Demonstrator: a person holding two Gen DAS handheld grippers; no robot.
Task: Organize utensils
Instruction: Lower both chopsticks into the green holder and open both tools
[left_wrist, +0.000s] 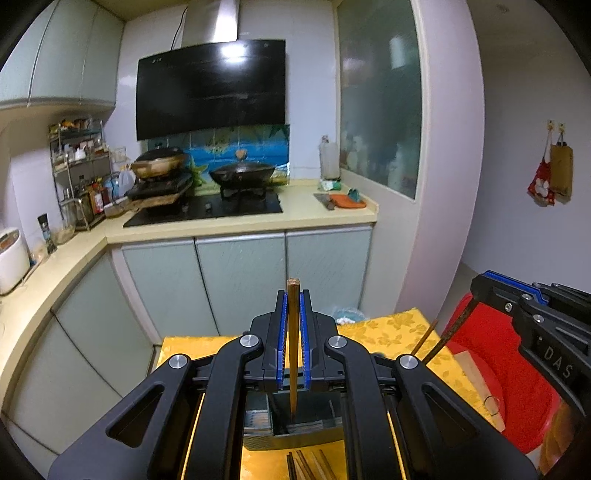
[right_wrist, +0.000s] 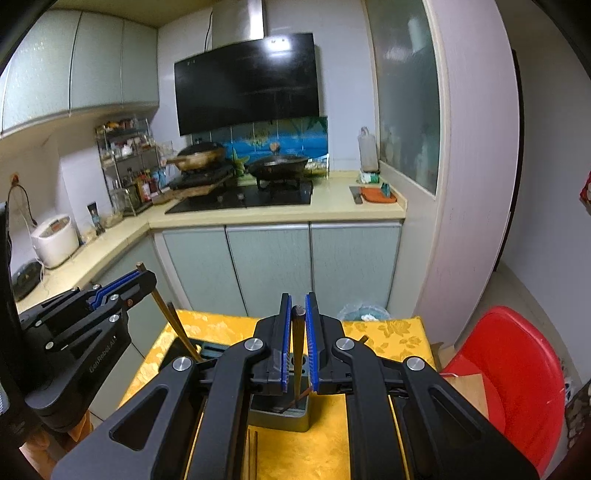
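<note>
Both claws clamp chopsticks above holder

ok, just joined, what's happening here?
A person holds two grippers over a yellow table in a kitchen. The left gripper is shut on one chopstick, the right gripper on another. Both sticks hang tip-down into a grey holder. More chopsticks lie loose on the table, not yet sorted.
</note>
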